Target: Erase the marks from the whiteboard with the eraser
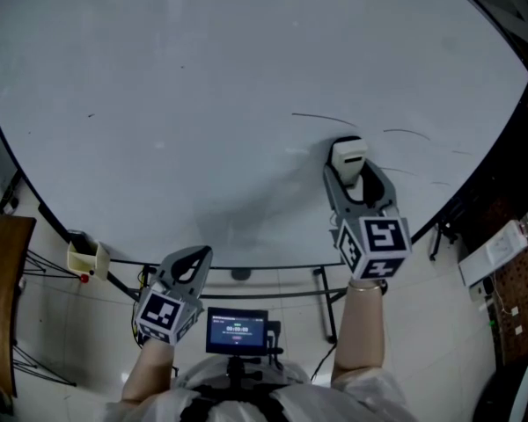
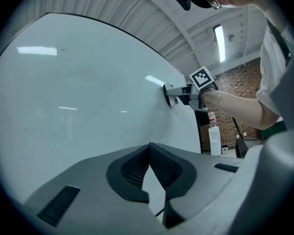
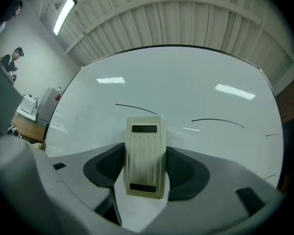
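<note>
No legible txt. Small dark screen w/ blue readout: digits too blurred. Thin black strokes on large white whiteboard: not letters.

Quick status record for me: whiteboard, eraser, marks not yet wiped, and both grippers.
whiteboard: large, mostly clean
eraser: cream block, its face appears to be against the whiteboard
marks: one thin black curve just up-left of the eraser, another to its right, and a few short strokes further right
right gripper: jaws closed on the eraser's sides
left gripper: jaws together, nothing between them, held low by the whiteboard's bottom edge
</note>
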`<state>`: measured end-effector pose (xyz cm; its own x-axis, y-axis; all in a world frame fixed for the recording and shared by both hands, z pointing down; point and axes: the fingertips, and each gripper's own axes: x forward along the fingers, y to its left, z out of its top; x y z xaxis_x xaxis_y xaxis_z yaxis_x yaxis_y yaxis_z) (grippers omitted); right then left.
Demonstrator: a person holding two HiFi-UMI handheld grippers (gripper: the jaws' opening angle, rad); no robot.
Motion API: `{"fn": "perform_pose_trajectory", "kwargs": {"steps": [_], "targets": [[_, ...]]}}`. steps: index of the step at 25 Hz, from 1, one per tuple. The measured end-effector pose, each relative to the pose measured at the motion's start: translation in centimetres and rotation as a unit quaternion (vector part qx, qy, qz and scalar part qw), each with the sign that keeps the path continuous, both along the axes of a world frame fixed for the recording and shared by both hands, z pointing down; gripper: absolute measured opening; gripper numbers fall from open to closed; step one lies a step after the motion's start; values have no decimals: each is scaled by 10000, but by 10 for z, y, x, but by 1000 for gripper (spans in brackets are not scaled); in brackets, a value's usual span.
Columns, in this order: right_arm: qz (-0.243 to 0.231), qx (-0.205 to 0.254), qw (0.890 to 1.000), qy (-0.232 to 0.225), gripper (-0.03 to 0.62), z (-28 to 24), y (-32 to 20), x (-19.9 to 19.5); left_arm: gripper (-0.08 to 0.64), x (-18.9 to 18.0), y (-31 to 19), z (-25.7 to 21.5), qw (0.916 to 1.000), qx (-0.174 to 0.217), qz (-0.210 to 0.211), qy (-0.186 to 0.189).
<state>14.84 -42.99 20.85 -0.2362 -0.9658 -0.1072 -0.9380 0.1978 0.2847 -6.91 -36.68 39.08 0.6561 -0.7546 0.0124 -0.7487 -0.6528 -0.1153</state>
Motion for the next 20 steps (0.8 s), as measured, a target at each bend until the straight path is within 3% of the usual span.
{"fn": "perform_pose_trajectory", "kwargs": {"steps": [5, 8, 11, 15, 20], "targets": [[-371, 246, 9988, -203, 256, 1, 24, -13, 6, -5, -1, -5, 9999, 115, -86, 63], [-661, 229, 9975, -114, 256, 27, 38, -29, 6, -5, -4, -11, 9997, 210, -120, 93], [-789, -222, 9966, -112, 256, 80, 45, -43, 6, -5, -7, -8, 9996, 237, -116, 91], [-845, -1062, 9890, -581, 256, 145, 51, -47, 6, -9, -8, 4, 9998, 29, -155, 77], [-763, -1459, 9843, -632, 256, 187, 54, -44, 6, -14, -8, 16, 9998, -80, -147, 65]]}}
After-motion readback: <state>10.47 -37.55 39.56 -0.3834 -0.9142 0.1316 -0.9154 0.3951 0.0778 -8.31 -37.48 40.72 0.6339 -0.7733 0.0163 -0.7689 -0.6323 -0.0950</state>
